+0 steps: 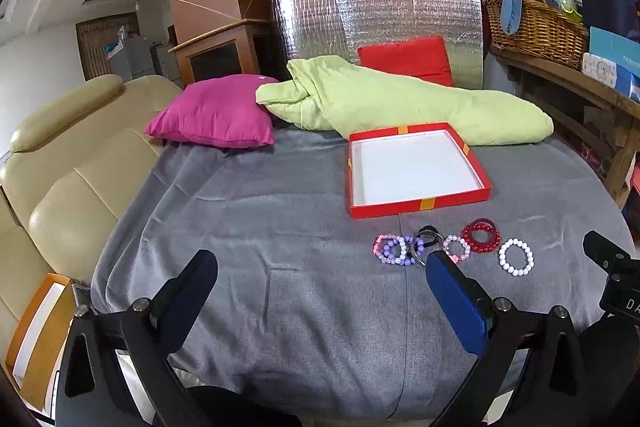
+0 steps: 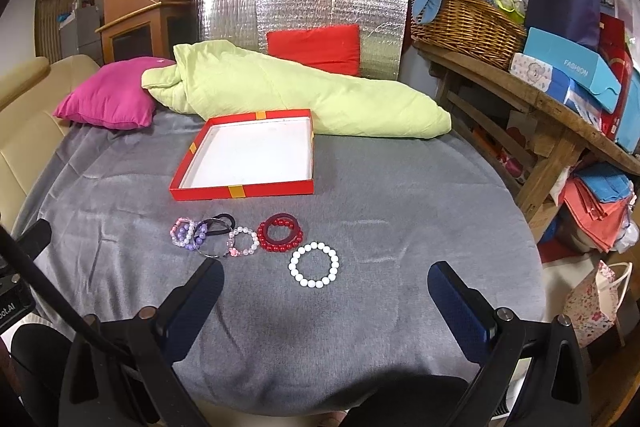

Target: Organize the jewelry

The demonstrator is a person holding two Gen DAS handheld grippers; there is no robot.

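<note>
Grey cloth (image 2: 380,187): covers the whole work surface; every task item lies on it.
Green blanket (image 2: 304,95): bundled along the far edge, touching the far right corner of the box; a pink cushion (image 2: 106,99) sits at the far left.
Red box (image 2: 244,157): shallow open tray with a white floor, placed centre-far; its interior shows nothing inside, so by this evidence no piece has been stowed yet.
Jewelry row: laid out just near of the box, apart from it, running left to right.
White bead bracelet (image 2: 314,264): rightmost and nearest piece, lying flat and alone, a likely first pick for the right tool.
Red bead bracelets (image 2: 280,231): stacked rings, just left and slightly farther than the white one.
Pale pink bracelet (image 2: 242,241): middle of the row, close beside the red stack.
Dark hair ties (image 2: 218,223): overlapping loops with a thin metal ring, tangled among neighbours.
Purple bracelets (image 2: 186,233): leftmost cluster, touching the dark loops.
Left gripper (image 1: 320,267): jaws spread wide, holding nothing, hovering near of the row's left end.
Right gripper (image 2: 325,281): jaws spread wide, holding nothing, with the white bracelet lying between and just beyond the fingertips.
Progress: apparently at the start; all visible pieces remain outside the box, and the tangled left cluster may need separating.
</note>
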